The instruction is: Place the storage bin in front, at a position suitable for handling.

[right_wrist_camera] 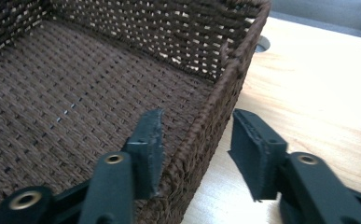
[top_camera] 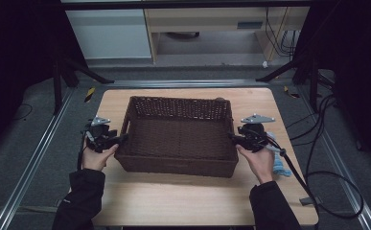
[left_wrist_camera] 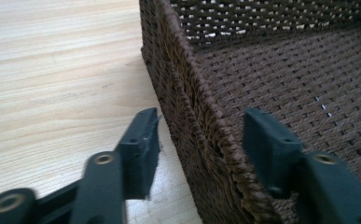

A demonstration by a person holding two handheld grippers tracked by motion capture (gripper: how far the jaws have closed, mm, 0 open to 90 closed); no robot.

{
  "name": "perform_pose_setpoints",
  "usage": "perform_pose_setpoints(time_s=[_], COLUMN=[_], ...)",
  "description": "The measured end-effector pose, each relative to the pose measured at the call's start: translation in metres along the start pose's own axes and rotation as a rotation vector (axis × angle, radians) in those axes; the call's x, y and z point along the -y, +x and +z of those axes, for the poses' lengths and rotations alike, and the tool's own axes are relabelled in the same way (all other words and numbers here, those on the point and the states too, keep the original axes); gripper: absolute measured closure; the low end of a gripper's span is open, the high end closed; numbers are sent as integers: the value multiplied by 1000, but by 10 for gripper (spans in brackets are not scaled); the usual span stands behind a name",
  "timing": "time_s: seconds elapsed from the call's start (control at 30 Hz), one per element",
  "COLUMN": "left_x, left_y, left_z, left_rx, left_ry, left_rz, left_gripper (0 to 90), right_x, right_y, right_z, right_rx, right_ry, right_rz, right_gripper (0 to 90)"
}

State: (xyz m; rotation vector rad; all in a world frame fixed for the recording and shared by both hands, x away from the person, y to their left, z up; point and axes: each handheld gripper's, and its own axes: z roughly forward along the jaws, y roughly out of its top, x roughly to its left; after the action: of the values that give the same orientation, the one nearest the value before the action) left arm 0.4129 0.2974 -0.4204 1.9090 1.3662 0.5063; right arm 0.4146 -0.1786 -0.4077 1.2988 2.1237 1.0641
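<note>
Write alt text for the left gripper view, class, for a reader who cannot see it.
The left tongs straddle the side wall of a dark brown woven basket, one black jaw outside over the light wooden table and one inside, with gaps visible on both sides. The basket's woven floor looks empty.

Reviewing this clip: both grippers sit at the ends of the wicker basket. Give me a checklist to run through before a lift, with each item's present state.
1. Left gripper straddles the basket wall, one jaw outside, one inside: ok.
2. Right gripper straddles the opposite wall: ok.
3. Left pads pressing the wicker: not ok, gaps show on both sides.
4. Right pads pressing the wicker: not ok, outer jaw stands clear.
5. Basket interior free of loose items: ok.
6. Blue cloth by the right hand clear of the basket: ok.
</note>
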Motion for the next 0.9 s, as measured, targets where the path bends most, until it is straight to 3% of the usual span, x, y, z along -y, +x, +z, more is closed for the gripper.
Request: perform_pose_setpoints(time_s=[0.2, 0.33, 0.57, 0.7, 0.8, 0.9], left_x=[2, 3, 13, 18, 15, 8], left_y=[0, -6, -15, -22, -18, -16], left_z=[1, -1, -11, -19, -17, -12], left_rx=[63, 53, 39, 30, 11, -1], left_ry=[-1, 5, 7, 28, 26, 20], left_rz=[-3, 25, 38, 77, 70, 69], left_gripper=[600, 669, 678, 665, 586, 549], right_x=[3, 5, 13, 21, 19, 15], right_y=[3, 5, 6, 11, 9, 2], right_z=[3, 0, -9, -21, -25, -22], right_rx=[-21, -15, -36, -46, -61, -34], right_ry=[13, 12, 2, 14, 14, -6], right_rz=[-13, -18, -2, -16, -19, -2], right_gripper=[669, 692, 693, 683, 630, 579])
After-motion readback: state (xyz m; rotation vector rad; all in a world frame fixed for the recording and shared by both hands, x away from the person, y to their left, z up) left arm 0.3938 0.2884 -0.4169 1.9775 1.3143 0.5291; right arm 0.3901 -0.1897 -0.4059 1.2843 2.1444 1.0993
